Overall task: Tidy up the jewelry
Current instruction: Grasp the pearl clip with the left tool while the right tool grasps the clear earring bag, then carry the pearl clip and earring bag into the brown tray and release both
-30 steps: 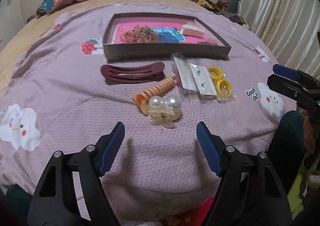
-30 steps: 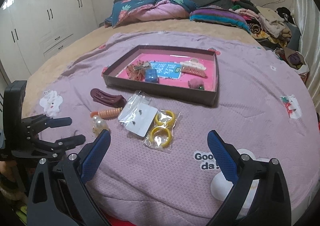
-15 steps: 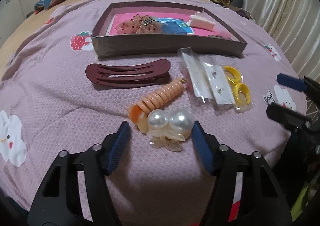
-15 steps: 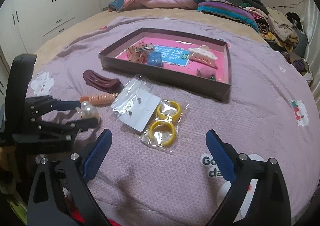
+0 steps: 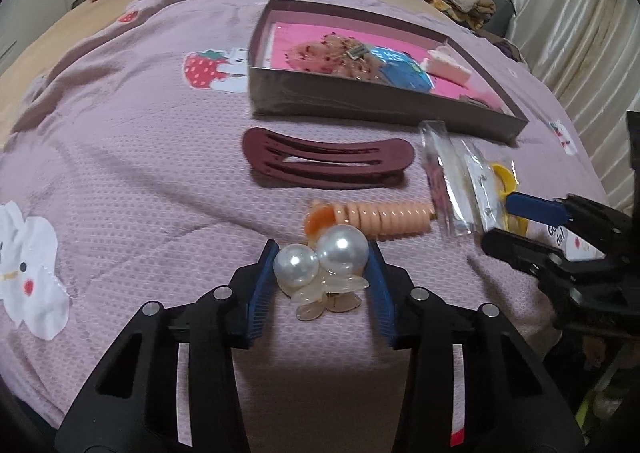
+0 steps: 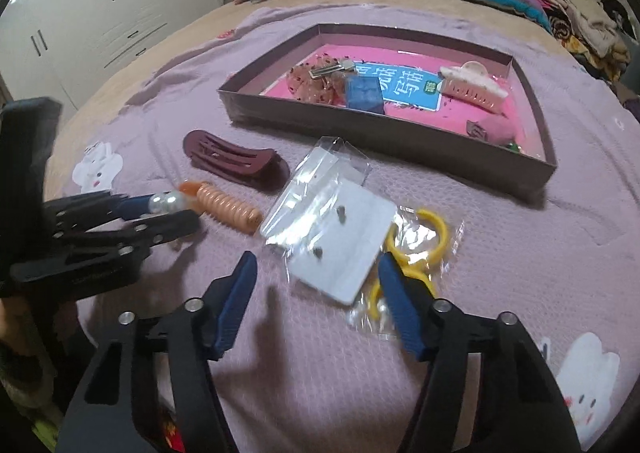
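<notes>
Two pearls top clip, just beside coil tie | left tool closing, pads flanking clip, contact unclear | right tool closing, unclenched, around earring card | tray beyond, on bed

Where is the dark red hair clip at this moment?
In the left wrist view, the dark red hair clip lies on the purple blanket, between the box behind it and the orange spiral hair tie in front.

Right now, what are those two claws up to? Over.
Left claw closing around pearl hair clip. Right claw closing over earring card, not gripping. Tray ahead, path clear.
</notes>
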A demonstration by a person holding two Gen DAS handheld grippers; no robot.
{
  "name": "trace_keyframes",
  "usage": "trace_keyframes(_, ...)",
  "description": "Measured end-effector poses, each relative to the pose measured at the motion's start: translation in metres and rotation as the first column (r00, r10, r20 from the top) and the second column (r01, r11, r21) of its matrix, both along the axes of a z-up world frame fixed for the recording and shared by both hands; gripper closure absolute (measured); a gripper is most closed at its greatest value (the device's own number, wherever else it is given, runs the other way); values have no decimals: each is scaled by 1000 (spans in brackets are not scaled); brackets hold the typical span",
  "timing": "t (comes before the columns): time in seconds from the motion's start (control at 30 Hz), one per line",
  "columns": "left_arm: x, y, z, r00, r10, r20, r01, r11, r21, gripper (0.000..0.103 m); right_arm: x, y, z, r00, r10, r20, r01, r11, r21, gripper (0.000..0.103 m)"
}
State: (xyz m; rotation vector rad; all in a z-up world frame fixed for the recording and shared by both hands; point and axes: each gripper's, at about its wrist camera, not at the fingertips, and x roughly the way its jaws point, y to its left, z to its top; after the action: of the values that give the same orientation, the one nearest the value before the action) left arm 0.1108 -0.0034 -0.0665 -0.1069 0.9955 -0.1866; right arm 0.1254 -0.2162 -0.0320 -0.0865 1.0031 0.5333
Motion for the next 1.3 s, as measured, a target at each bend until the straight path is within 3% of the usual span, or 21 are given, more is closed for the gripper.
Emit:
trace_keyframes(0.33,-5,15,9,1000,22,11,-22,999,-31,68,25,1,-10,999,-26,-39,26,999,23,65)
trace_keyframes(0.4,-7,18,13,999,26,19,-26,999,-34,68,24,-2,-7,999,-23,-34,24,999,32,82)
trace_keyframes(0.43,-7,20,15,999,29,23,-28,999,-35,68,24,-3,-6,999,-22,-37,24,999,39,86)
trace_keyframes(0.93,7,38,59,992,70,101,-65,996,-56,68,12,-41,45,996,-74,49,66,988,137,88)
trace_keyframes(1.3,26,23,85,987,45,151,-37,998,-56,68,12,-77,80,979,-152,135,131,980,153,88)
